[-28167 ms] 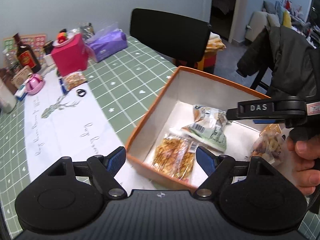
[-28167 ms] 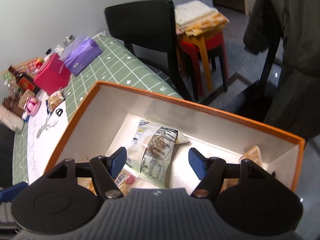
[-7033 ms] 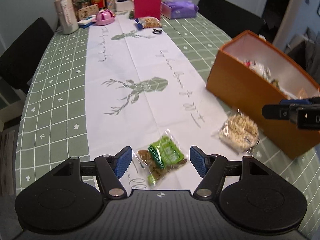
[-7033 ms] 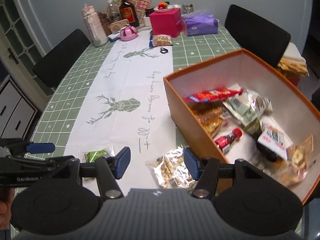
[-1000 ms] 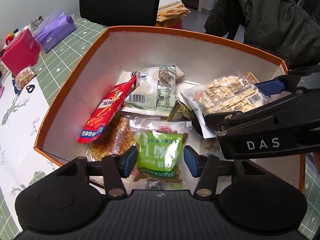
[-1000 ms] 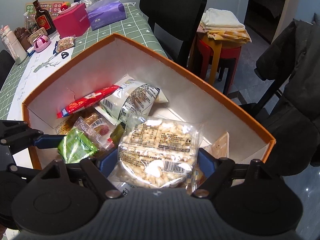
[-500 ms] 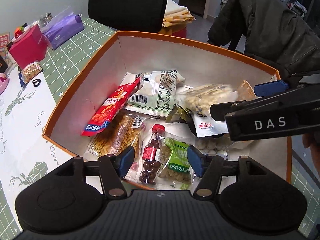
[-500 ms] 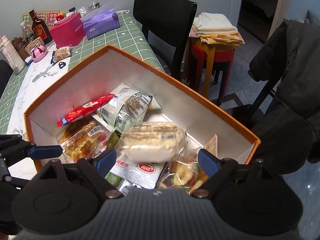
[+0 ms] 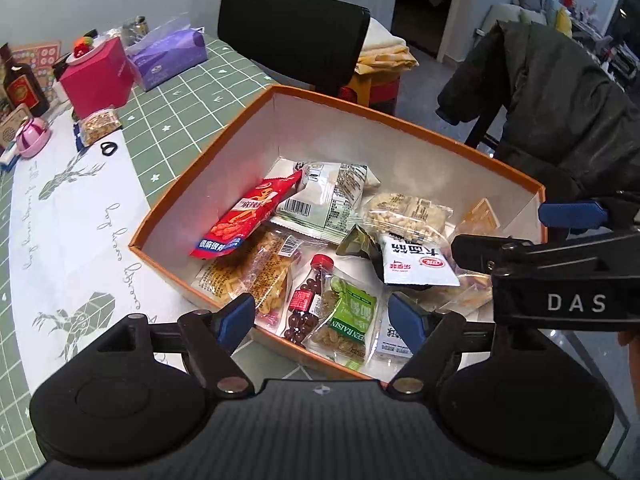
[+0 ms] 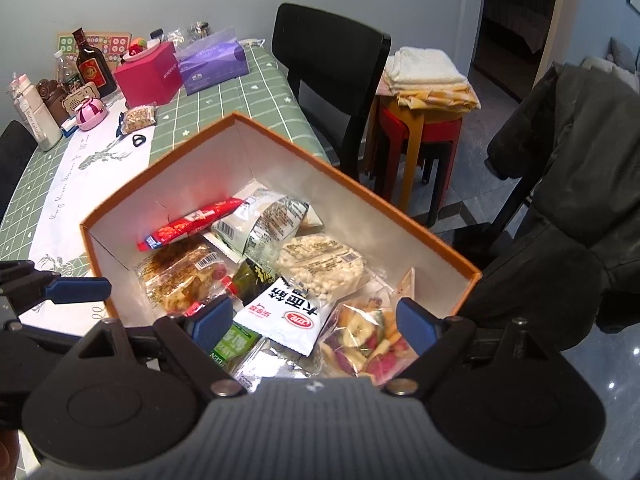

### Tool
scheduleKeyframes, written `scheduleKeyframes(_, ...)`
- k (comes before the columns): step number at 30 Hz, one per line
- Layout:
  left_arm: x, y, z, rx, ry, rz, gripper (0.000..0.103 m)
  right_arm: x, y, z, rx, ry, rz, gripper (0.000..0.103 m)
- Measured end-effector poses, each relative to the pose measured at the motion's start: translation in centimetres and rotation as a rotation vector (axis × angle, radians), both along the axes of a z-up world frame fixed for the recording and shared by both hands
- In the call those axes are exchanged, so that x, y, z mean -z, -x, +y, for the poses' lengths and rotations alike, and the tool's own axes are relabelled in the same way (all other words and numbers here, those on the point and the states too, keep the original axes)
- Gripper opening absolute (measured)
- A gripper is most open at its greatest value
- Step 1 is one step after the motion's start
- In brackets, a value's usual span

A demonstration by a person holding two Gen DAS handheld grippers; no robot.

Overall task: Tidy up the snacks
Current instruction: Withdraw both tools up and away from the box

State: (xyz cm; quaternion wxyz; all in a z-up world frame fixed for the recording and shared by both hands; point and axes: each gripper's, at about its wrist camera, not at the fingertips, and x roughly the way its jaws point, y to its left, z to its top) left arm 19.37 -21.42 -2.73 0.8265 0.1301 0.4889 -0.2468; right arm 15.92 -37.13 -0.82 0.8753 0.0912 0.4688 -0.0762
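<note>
**Both grippers empty above the filled snack box**

Left wrist view: the left gripper hangs over the near wall of the orange box, its blue pads spread wide with nothing pressed between them; its jaws have just been opening. The green raisin pack lies loose in the box at the six o'clock corner, partly on a small bottle of dark candies, which suggests it was let drop where the reach was shortest. At nine o'clock inside the box the red snack bag leans on the left wall, resting over a golden cracker pack. A green-and-white bag lies towards twelve o'clock, and the puffed rice cake pack lies at about two o'clock, on top of other packets. The right gripper reaches in from three o'clock, clear of the packets.

Right wrist view: the right gripper is likewise wide, holding nothing; its jaws have just been opening too. The puffed rice cake pack sits flat in the middle of the box, beyond a white packet with red lettering. A dried fruit bag lies at five o'clock. On the tabletop, one small snack pack remains outside at eleven o'clock, beside a pink box, so I judge the sorting nearly, not wholly, done.
</note>
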Motion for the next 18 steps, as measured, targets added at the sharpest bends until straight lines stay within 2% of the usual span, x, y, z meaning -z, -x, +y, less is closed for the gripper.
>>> scheduleKeyframes(3, -1.4, 0.6, 0.8, -0.026, 0.037, -0.003, 0.090, -1.6, 0.9, 0.1, 0.005, 0.001, -0.024, 0.089)
scheduleKeyframes(8, -4.0, 2.6, 2.2, -0.078, 0.086, -0.052, 0.091, -4.6, 3.1, 0.6, 0.022, 0.011, -0.085, 0.094)
scheduleKeyframes(10, -4.8, 3.6, 2.8, -0.093, 0.109, -0.058, 0.103, -5.7, 4.2, 1.1, 0.015, 0.026, -0.110, 0.094)
scheduleKeyframes(14, -6.2, 5.3, 4.3, -0.136, 0.152, -0.065, 0.103, -7.7, 6.7, 1.8, 0.020, 0.026, -0.163, 0.096)
scheduleKeyframes(18, -7.0, 6.8, 5.0, -0.160, 0.155, -0.079, 0.103, -8.7, 9.0, 2.5, 0.025, 0.031, -0.182, 0.097)
